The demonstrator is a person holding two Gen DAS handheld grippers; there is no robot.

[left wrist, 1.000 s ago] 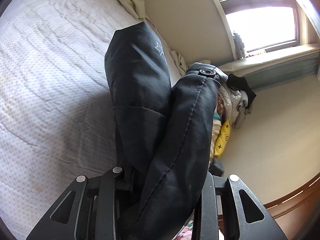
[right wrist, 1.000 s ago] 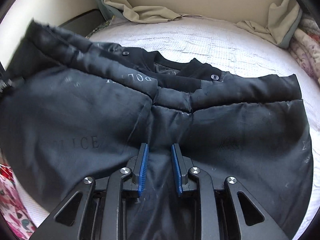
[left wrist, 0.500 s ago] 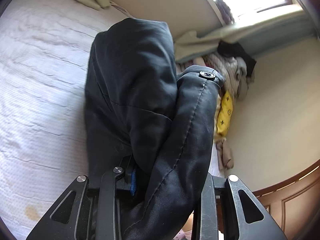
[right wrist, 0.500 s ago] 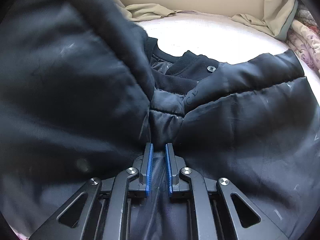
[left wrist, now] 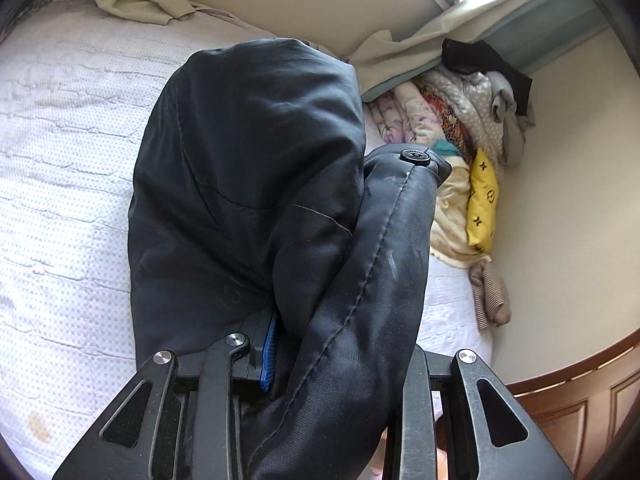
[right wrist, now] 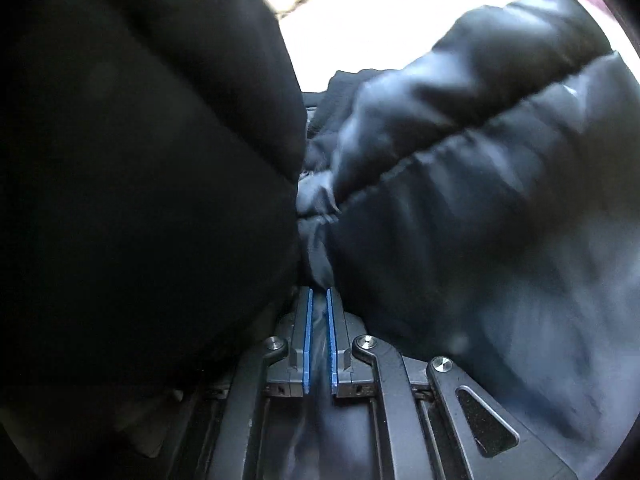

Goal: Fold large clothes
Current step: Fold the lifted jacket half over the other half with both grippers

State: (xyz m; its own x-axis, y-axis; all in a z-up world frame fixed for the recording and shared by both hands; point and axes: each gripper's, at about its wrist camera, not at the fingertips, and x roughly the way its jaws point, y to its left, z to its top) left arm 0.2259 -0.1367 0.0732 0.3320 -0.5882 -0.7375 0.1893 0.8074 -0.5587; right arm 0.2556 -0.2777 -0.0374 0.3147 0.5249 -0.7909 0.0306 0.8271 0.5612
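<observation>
White quilted bed (left wrist: pixel 60 184) forms the work surface, spare clothes heaped at the wall. Left gripper (left wrist: pixel 340 354) fingers are clamped on a thick bunch of the black padded jacket (left wrist: pixel 248 168), lifted over the bed. Right gripper (right wrist: pixel 319 336) fingers, just closed, pinch a thin fold at its middle. Both grips should be kept firm and the lifted half laid over squarely.

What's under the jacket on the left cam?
Under the black jacket lies the white quilt, bare to its left and showing again at lower right. The left tongs hold the jacket, which covers their right finger and whatever quilt lies directly beneath.
</observation>
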